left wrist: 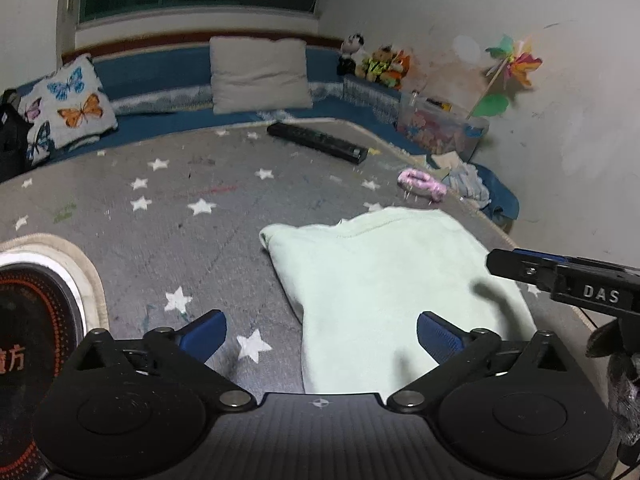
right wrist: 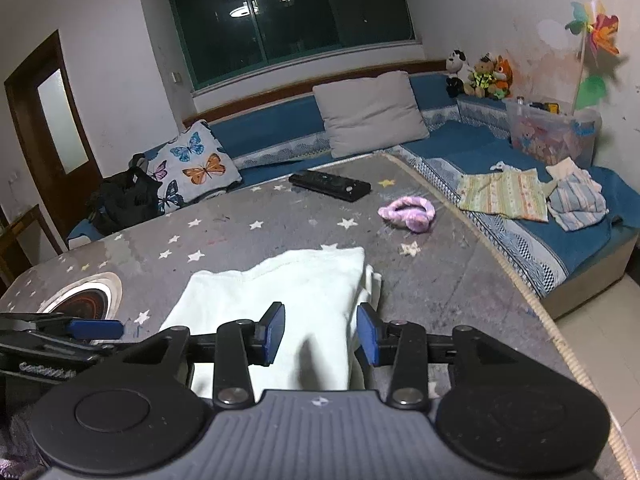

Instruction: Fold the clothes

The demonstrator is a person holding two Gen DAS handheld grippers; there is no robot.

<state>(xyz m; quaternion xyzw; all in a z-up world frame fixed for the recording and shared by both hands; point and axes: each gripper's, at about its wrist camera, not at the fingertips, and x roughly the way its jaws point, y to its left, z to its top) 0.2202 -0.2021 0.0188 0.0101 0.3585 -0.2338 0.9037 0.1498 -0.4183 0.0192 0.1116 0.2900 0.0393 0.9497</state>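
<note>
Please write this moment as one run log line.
task: fold clothes | left gripper: open, empty | right gripper: open, empty | pale cloth: folded on star table, released

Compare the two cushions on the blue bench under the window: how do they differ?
The butterfly cushion is white with blue and orange butterflies; the plain cushion is unpatterned beige-grey. The butterfly cushion sits at the bench's left end beside a black bag; the plain cushion sits mid-bench and looks larger. Both lean against the backrest.
</note>
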